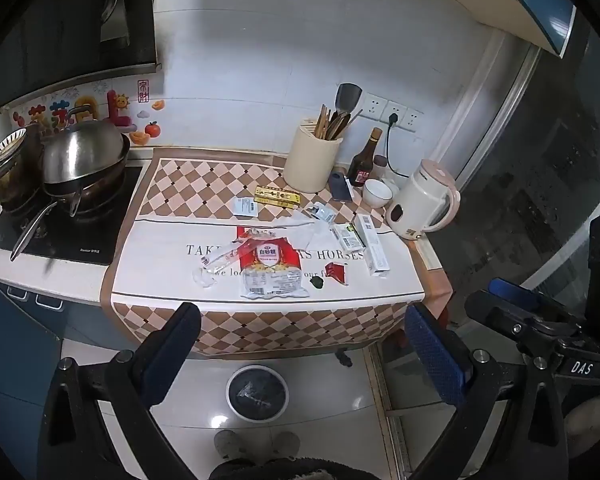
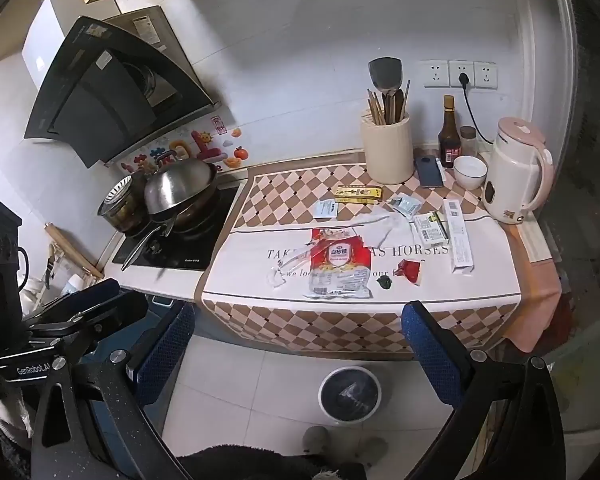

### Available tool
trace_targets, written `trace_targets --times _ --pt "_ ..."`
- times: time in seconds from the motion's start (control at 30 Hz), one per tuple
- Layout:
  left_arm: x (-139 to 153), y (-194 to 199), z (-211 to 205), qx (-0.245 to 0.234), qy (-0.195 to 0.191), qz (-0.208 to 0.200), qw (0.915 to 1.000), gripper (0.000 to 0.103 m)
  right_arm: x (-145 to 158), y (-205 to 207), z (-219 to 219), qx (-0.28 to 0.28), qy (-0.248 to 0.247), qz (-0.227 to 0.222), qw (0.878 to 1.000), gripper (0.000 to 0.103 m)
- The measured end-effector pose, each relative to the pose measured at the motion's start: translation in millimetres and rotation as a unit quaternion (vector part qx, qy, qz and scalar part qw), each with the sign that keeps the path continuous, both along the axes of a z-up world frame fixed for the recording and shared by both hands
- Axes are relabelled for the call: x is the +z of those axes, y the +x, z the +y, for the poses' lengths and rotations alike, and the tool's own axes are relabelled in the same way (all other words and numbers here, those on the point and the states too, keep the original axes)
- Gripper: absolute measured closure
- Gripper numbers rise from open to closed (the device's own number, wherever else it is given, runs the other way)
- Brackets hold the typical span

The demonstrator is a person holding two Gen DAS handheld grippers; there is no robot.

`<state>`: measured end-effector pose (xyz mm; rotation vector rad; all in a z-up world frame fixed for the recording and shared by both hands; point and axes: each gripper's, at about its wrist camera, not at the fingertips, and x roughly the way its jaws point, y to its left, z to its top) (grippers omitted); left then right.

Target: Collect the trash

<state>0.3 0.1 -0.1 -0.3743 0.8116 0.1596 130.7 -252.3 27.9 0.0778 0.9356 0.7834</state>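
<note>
Both claws spread wide, empty: left claw (image 1: pixel 300 344), right claw (image 2: pixel 300 340); wrappers (image 1: pixel 270 268) on bench (image 1: pixel 160 248), bin (image 1: pixel 257 394) on floor.

Two wrist views, angled down from in front, well back, sharing counter (image 1: pixel 380 280) and bin (image 2: pixel 349 394)
</note>
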Motion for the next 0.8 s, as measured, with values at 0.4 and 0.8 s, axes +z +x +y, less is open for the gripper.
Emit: trace_targets --times 0.4,0.8 --pt "1 1 -12 0.001 0.002 -0.004 1.0000 0.000 -3 4 -5 0.003 0.001 0.002 1.000 0.000" --pt "-1 -2 -17 0.002 -0.003 -0.004 1.0000 0.000 -6 8 -15 0.019 0.010 0.017 1.000 0.000"
